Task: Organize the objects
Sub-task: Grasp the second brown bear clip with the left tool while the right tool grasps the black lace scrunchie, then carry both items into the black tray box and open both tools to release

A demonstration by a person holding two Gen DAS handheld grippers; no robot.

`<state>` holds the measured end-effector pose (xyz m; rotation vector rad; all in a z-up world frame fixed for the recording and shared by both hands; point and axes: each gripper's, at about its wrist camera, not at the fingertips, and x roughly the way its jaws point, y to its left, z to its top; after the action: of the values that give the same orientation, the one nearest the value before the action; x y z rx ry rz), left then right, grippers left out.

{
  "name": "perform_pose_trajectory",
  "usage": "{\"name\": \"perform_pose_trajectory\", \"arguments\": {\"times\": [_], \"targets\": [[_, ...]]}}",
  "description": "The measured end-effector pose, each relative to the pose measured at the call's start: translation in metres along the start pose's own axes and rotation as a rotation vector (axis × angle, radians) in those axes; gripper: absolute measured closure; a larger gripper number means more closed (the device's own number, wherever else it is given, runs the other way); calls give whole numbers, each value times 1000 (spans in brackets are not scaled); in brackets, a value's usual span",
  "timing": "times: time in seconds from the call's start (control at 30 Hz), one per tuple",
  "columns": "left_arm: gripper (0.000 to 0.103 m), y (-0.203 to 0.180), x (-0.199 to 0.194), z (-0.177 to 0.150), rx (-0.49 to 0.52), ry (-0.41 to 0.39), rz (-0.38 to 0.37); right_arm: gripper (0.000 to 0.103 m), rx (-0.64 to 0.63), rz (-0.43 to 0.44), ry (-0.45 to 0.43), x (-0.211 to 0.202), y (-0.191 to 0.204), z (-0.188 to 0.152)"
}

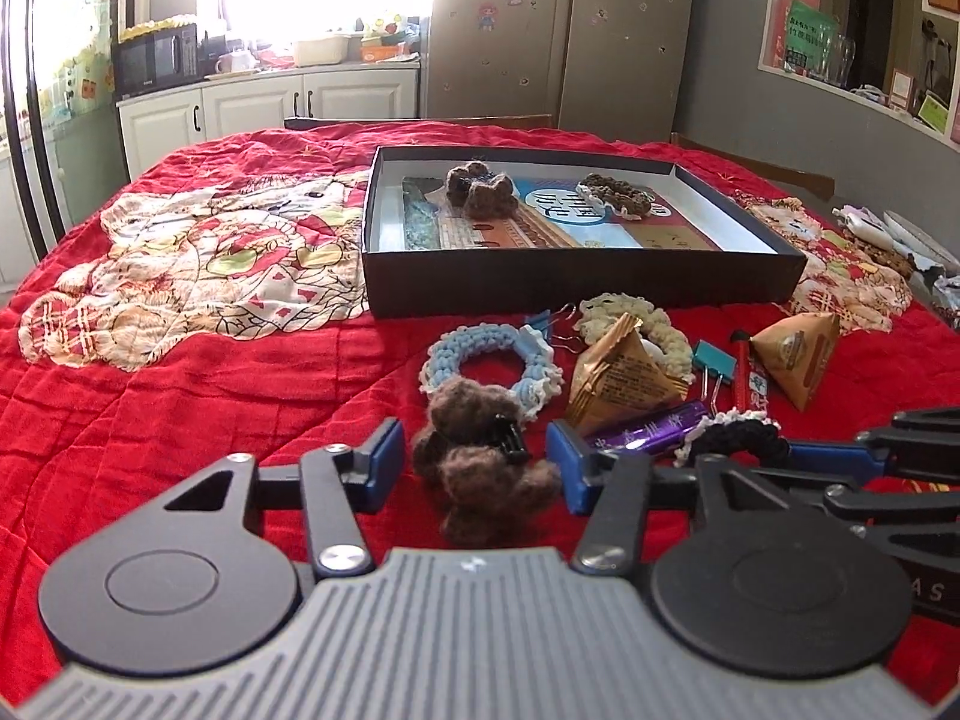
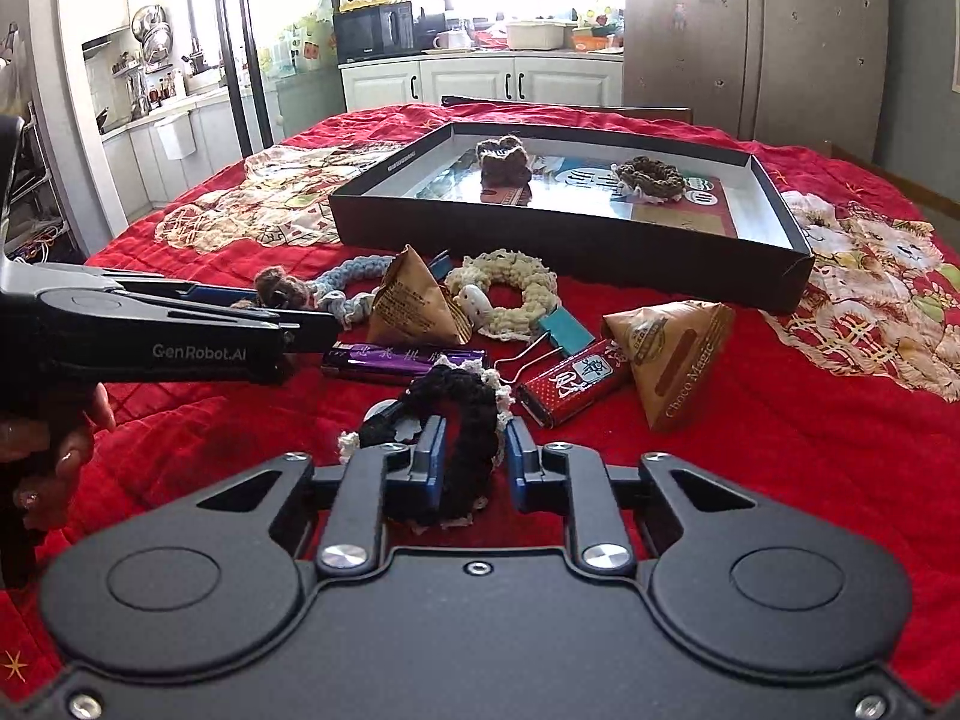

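Observation:
A black shallow box (image 1: 576, 288) (image 2: 540, 234) sits on the red quilt and holds a brown fuzzy clip (image 1: 480, 189) and a brown scrunchie (image 1: 615, 195). My left gripper (image 1: 474, 465) is open around a brown fuzzy hair clip (image 1: 480, 468) lying on the quilt. My right gripper (image 2: 474, 462) is open, with its fingers on either side of a black scrunchie with white trim (image 2: 456, 420); it also shows in the left wrist view (image 1: 738, 441). The left gripper shows at the left of the right wrist view (image 2: 300, 312).
Between grippers and box lie a blue scrunchie (image 1: 486, 366), a cream scrunchie (image 2: 510, 291), two gold pyramid packets (image 2: 672, 354) (image 2: 414, 300), a purple lighter (image 2: 402, 363), a red lighter (image 2: 570, 387) and teal binder clips (image 2: 567, 330). More items lie at the quilt's right edge (image 1: 882, 240).

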<state>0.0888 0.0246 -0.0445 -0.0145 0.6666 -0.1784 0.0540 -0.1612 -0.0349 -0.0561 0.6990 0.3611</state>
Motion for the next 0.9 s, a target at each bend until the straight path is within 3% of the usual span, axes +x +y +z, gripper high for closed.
{"name": "perform_pose_trajectory", "arguments": {"times": [0.1,0.5,0.9], "targets": [[61,3,5,-2,-7,29,10,86,0,0,2,0,0,0],[74,11,0,-2,-53,25,-20,90,-10,-4,-17,-2,2,0],[74,6,-14,7,-52,4,-76,91,-8,-15,-67,-16,-1,6]]}}
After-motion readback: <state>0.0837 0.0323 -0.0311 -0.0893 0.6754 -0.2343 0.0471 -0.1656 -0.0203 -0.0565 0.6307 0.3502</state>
